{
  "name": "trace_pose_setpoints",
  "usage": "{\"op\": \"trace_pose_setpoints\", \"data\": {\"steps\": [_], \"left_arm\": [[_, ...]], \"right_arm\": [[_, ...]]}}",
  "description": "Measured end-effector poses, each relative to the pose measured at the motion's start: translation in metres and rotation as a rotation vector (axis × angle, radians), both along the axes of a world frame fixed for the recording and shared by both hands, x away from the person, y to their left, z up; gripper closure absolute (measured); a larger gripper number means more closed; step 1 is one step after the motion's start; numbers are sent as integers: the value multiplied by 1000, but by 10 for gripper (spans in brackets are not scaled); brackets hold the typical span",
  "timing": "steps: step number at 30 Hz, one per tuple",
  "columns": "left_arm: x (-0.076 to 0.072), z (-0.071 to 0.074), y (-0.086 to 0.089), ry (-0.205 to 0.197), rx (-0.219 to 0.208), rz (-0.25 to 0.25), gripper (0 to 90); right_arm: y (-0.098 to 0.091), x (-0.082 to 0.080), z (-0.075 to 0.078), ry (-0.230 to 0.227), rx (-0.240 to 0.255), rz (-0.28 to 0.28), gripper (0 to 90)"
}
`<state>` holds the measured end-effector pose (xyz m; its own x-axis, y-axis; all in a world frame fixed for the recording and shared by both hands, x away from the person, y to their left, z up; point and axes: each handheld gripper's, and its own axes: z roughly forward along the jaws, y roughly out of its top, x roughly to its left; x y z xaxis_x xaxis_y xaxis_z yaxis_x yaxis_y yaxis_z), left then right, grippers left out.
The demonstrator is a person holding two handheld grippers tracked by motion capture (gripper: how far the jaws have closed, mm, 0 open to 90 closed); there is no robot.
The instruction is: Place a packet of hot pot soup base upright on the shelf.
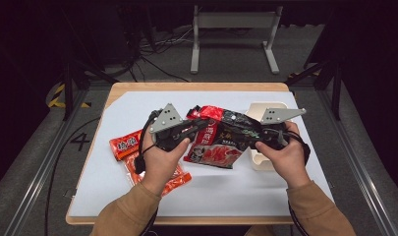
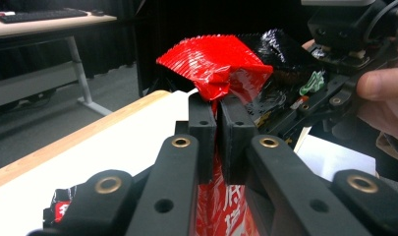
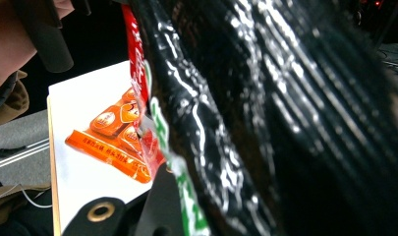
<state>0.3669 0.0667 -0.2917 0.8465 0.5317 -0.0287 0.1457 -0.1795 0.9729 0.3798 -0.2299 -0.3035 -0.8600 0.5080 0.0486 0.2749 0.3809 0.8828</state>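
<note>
Snack bag (image 1: 221,137): held above mid-counter between both grippers.
Left gripper (image 2: 217,105): clenched on the bag's red corner.
Right gripper (image 1: 253,139): clamped on the black end.
Advice: pull apart evenly, keeping grips firm.
Orange packet (image 3: 113,142): on the counter (image 1: 245,196), near left.
White tray (image 1: 258,110): right.

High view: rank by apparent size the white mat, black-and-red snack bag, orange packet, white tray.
1. white mat
2. black-and-red snack bag
3. orange packet and white tray: both partly hidden by the hands, so unranked.
</note>
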Motion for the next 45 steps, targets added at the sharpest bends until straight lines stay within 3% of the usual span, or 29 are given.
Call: {"op": "trace_pose_setpoints", "data": {"steps": [6, 10, 16, 19, 25, 31, 45], "left_arm": [[5, -2, 7, 36, -15, -23, 759], [7, -5, 13, 39, -20, -7, 679], [8, -16, 27, 70, -9, 21, 579], [9, -23, 35, 95, -16, 30, 562], [8, -35, 51, 107, 32, 60, 514], [6, -49, 68, 134, 49, 90, 467], [1, -76, 92, 186, 44, 140, 408]], "right_arm": [[-4, 2, 13, -24, -18, 14, 837], [-8, 4, 19, -38, -35, 6, 844], [-22, 11, 33, -65, -21, -16, 845], [-31, 15, 42, -83, -25, -40, 845], [-39, 23, 50, -101, -34, -60, 844], [-57, 41, 58, -110, -20, -83, 845], [-86, 65, 67, -147, -38, -155, 844]]}}
